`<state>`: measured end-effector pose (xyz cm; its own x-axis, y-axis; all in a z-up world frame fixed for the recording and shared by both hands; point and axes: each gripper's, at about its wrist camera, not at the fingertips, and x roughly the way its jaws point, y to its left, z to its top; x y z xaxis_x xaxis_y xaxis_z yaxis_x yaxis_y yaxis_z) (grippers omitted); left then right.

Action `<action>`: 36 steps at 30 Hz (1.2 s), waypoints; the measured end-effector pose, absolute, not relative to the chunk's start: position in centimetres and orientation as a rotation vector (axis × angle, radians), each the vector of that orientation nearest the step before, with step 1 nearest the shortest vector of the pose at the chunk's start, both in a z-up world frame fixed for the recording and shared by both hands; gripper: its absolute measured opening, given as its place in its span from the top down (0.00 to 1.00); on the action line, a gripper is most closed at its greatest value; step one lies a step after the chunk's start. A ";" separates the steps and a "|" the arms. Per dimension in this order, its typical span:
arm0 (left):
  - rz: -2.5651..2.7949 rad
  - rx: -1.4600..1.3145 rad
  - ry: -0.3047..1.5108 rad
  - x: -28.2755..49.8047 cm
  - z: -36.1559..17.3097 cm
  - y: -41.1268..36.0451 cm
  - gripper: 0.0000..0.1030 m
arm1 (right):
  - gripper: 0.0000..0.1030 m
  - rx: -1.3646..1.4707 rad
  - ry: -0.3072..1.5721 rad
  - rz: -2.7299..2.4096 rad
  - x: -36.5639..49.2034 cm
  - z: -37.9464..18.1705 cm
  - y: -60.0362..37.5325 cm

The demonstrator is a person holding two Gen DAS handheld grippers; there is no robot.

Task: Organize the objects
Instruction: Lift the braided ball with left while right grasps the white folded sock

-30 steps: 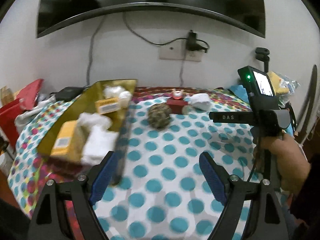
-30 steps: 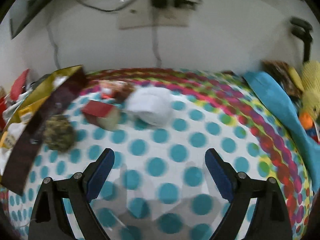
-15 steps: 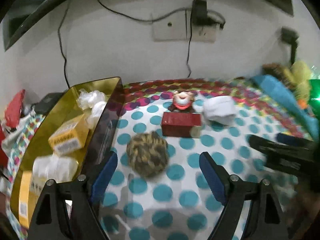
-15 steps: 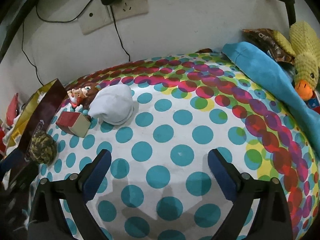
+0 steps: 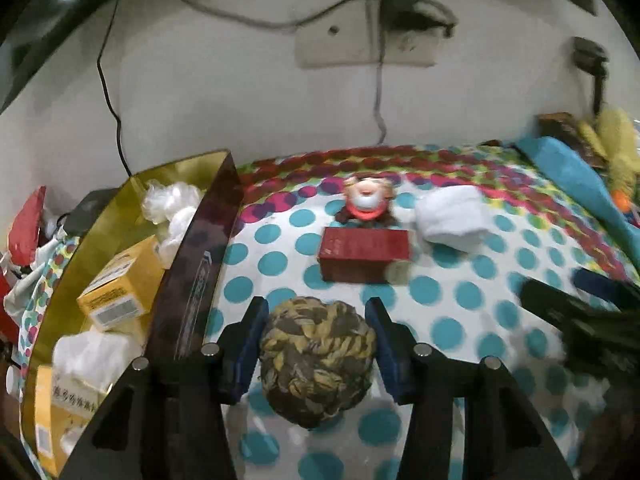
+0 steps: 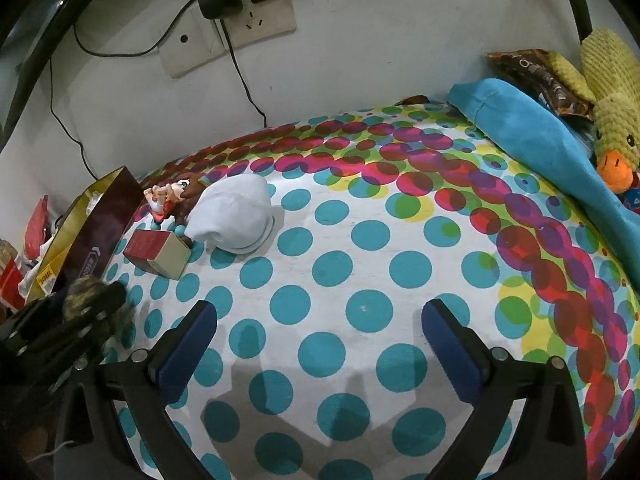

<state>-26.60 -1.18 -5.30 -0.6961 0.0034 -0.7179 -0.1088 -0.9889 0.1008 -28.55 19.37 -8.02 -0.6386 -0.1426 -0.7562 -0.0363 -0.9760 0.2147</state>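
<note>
Left wrist view recorded the left gripper (image 5: pixel 316 340) with its blue pads against both sides of a woven rope ball (image 5: pixel 318 362), which sat on the dotted tablecloth (image 5: pixel 460 300) just beside the gold tray (image 5: pixel 192 288). Beyond the ball lay a red box (image 5: pixel 362 254), a small figurine (image 5: pixel 365 202) and a rolled white cloth (image 5: pixel 454 216). Right wrist view showed the right gripper (image 6: pixel 320 344) spread wide and holding nothing above the cloth, well apart from a blue plush (image 6: pixel 540 144) and a yellow duck toy (image 6: pixel 608 100).
</note>
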 end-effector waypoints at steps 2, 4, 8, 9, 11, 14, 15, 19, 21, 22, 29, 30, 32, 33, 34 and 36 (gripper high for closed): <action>2.820 -1.164 0.194 -24.4 -4.5 -1.2 0.50 | 0.00 1.314 -0.312 -2.775 -28.6 -8.0 19.2; 2.799 -1.131 0.179 -22.3 -4.0 -1.2 0.50 | 0.00 1.320 -0.293 -2.776 -28.7 -8.1 19.0; 2.766 -1.087 0.201 -18.7 -4.0 -0.9 0.50 | 0.00 1.328 -0.263 -2.766 -29.1 -8.1 18.6; 2.759 -1.085 0.208 -18.1 -4.1 -0.8 0.50 | 0.00 1.326 -0.249 -2.763 -29.4 -8.1 18.4; 2.739 -1.095 0.213 -16.7 -4.6 -0.7 0.50 | 0.00 1.308 -0.221 -2.778 -29.8 -8.0 17.9; 2.716 -1.110 0.205 -15.3 -5.3 -1.0 0.50 | 0.00 1.261 -0.134 -2.816 -30.7 -7.4 16.6; 2.715 -1.113 0.199 -15.0 -5.4 -1.2 0.50 | 0.00 1.255 -0.105 -2.820 -31.2 -7.2 16.1; 2.713 -1.105 0.151 -14.5 -5.4 -2.3 0.50 | 0.02 1.236 -0.064 -2.784 -33.4 -6.8 14.1; 2.713 -1.096 0.128 -14.4 -5.3 -2.7 0.50 | 0.15 1.253 -0.010 -2.769 -34.5 -7.1 13.1; 2.718 -1.092 0.116 -14.4 -5.2 -3.0 0.50 | 0.48 1.272 0.019 -2.757 -34.9 -7.3 12.7; 2.769 -1.050 0.044 -14.4 -4.3 -4.5 0.50 | 0.54 1.196 0.086 -2.811 -32.1 -6.9 12.4; 2.787 -1.040 0.036 -14.5 -3.9 -4.6 0.50 | 0.54 1.177 0.078 -2.833 -31.3 -6.6 12.7; 2.806 -1.026 0.028 -14.5 -3.4 -4.9 0.50 | 0.54 1.155 0.068 -2.859 -30.3 -6.3 12.9; 2.821 -1.022 0.035 -14.5 -3.2 -5.0 0.50 | 0.54 1.152 0.063 -2.865 -29.9 -6.2 13.0; 2.836 -1.019 0.042 -14.5 -3.0 -5.1 0.50 | 0.54 1.159 0.064 -2.860 -29.8 -6.2 12.9; 2.847 -1.027 0.040 -14.5 -2.6 -5.3 0.50 | 0.54 1.150 0.083 -2.857 -29.3 -6.1 12.7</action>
